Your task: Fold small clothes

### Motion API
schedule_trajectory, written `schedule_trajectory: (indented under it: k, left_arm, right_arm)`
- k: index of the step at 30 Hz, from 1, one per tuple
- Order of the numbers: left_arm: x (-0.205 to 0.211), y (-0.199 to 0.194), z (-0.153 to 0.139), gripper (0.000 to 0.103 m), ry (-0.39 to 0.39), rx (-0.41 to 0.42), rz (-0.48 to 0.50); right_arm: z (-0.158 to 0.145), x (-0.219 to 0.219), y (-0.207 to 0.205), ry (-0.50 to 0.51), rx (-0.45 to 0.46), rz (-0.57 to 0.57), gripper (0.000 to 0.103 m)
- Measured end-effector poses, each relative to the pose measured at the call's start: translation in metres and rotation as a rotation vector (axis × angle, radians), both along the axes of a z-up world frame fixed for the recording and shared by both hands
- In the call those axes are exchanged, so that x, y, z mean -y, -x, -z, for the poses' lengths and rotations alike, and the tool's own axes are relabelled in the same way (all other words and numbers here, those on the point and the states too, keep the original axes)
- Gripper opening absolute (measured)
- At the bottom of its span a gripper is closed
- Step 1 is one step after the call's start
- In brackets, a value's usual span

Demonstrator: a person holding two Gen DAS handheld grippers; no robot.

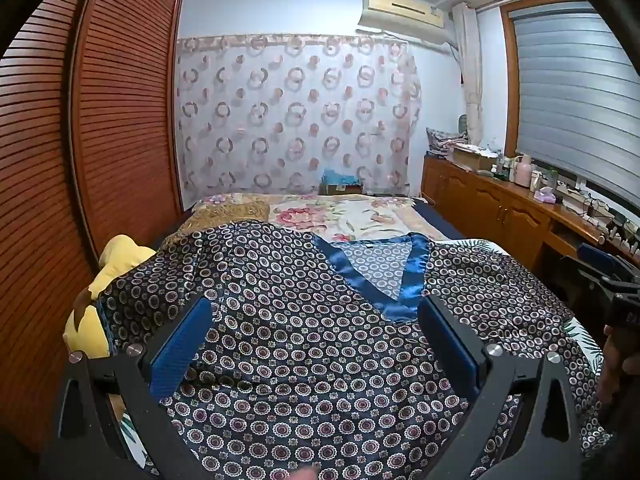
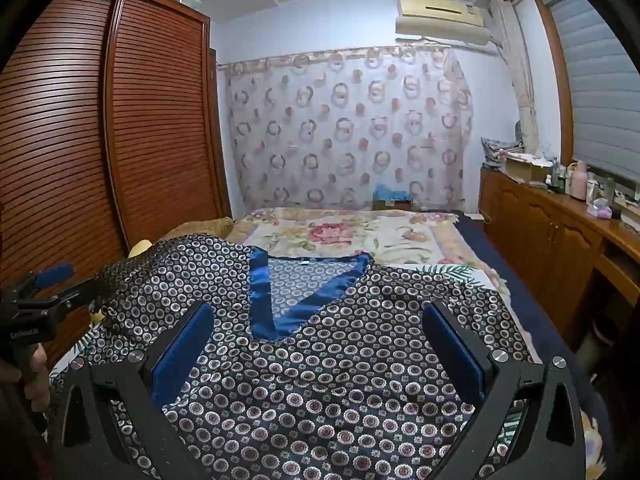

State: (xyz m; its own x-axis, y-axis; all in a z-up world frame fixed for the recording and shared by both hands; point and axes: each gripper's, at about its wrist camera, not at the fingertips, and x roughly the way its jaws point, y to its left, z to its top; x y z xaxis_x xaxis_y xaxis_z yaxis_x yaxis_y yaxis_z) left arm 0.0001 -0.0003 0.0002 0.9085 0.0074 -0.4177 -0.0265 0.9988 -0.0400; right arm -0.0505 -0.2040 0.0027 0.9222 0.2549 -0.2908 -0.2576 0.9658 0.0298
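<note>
Cardboard box [image 1: 470,159] on the wooden counter [image 1: 516,200], contents unclear. Dark satin top [image 1: 304,344], circle-printed with blue V-neck trim, lies spread flat on the bed [image 1: 360,216]. Left tongs [image 1: 316,344] and right tongs [image 2: 320,348] hover wide apart above it.

Support: a bed [image 1: 426,210] with a dark blue edge, running away toward the curtained wall.
Far cover: a floral blanket [image 1: 340,216] with pink flowers, spread flat over the far half.
Near cover: a white sheet with green leaf print [image 2: 460,270], showing beside the garment.
On top, near end: a dark circle-patterned top [image 1: 300,340] with a blue satin V-neck, spread front up.
Left edge: a yellow plush toy [image 1: 116,260], partly under the top's sleeve.
</note>
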Motion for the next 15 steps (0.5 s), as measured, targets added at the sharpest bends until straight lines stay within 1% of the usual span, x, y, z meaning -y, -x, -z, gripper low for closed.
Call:
schedule_trajectory:
  k: [3,15]
  left_arm:
    - [0.0004,0.0004,0.0000,0.103,-0.007,0.015,0.001]
    - [-0.0001,0.0004,-0.0002,0.103,-0.007,0.014,0.002]
  right_arm:
    - [0.0003,0.0004,-0.0002,0.000,-0.001,0.000,0.103]
    - [0.0015,0.0018,-0.0025,-0.005,-0.005,0.003,0.103]
